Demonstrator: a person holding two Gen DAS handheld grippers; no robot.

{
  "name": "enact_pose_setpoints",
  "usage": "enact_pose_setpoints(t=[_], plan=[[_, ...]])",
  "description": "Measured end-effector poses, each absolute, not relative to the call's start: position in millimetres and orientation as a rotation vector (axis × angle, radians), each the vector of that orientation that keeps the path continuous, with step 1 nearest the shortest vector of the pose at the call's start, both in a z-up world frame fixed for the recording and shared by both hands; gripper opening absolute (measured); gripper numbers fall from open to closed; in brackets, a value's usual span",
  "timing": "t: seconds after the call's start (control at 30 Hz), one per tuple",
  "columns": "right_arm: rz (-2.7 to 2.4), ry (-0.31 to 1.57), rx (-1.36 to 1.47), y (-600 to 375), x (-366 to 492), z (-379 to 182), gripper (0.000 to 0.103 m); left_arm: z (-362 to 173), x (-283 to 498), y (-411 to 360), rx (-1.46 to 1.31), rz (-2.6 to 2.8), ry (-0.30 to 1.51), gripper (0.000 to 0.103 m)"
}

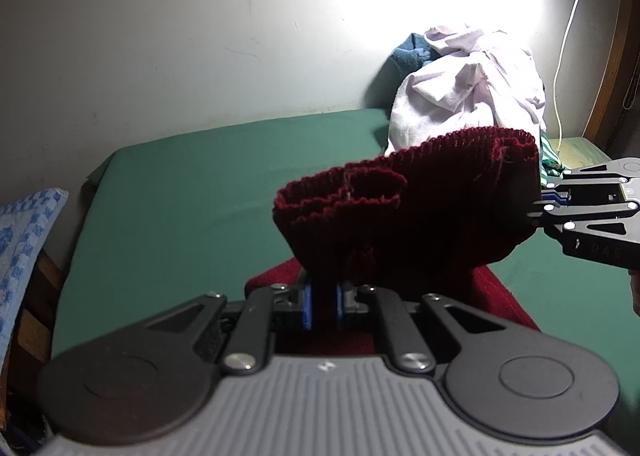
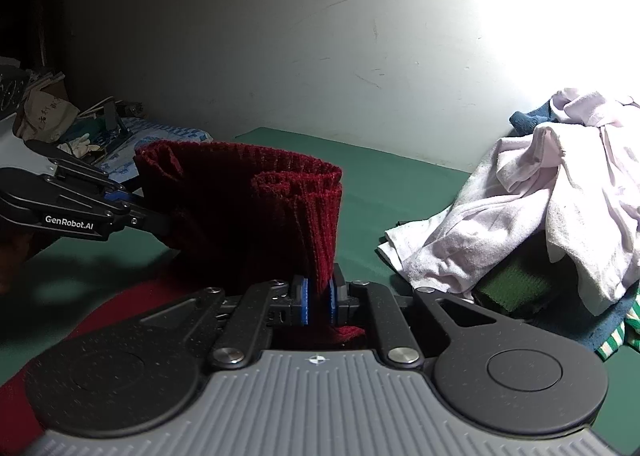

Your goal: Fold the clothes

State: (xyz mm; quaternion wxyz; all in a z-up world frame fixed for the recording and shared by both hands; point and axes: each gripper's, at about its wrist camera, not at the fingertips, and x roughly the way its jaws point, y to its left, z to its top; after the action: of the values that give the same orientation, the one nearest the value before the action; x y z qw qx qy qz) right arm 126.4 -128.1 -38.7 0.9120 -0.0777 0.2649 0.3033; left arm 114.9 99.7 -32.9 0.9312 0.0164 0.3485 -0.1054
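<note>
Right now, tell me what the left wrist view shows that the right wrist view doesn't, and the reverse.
Only the left wrist view shows a white cord hanging down the wall and a blue patterned cloth at the mattress edge. Only the right wrist view shows the clutter of bags and gloves. Both show the dark red sweater pinched by the left gripper and right gripper, the green mattress and the pile of clothes.

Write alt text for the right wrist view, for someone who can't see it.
The right tongs pinch a bunched dark red knit held above a green bed, while the left tongs grip its other end. A pile of pale clothes sits to the right by a white wall.
</note>
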Motion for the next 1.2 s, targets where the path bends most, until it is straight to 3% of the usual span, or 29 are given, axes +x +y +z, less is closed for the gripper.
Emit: enact_pose_setpoints(t=[1.2], plan=[[0.658,0.559,-0.179,-134.9,62.0,-58.9,0.010,-49.5,44.1,108.7,0.101,-0.241,0.689,0.008]])
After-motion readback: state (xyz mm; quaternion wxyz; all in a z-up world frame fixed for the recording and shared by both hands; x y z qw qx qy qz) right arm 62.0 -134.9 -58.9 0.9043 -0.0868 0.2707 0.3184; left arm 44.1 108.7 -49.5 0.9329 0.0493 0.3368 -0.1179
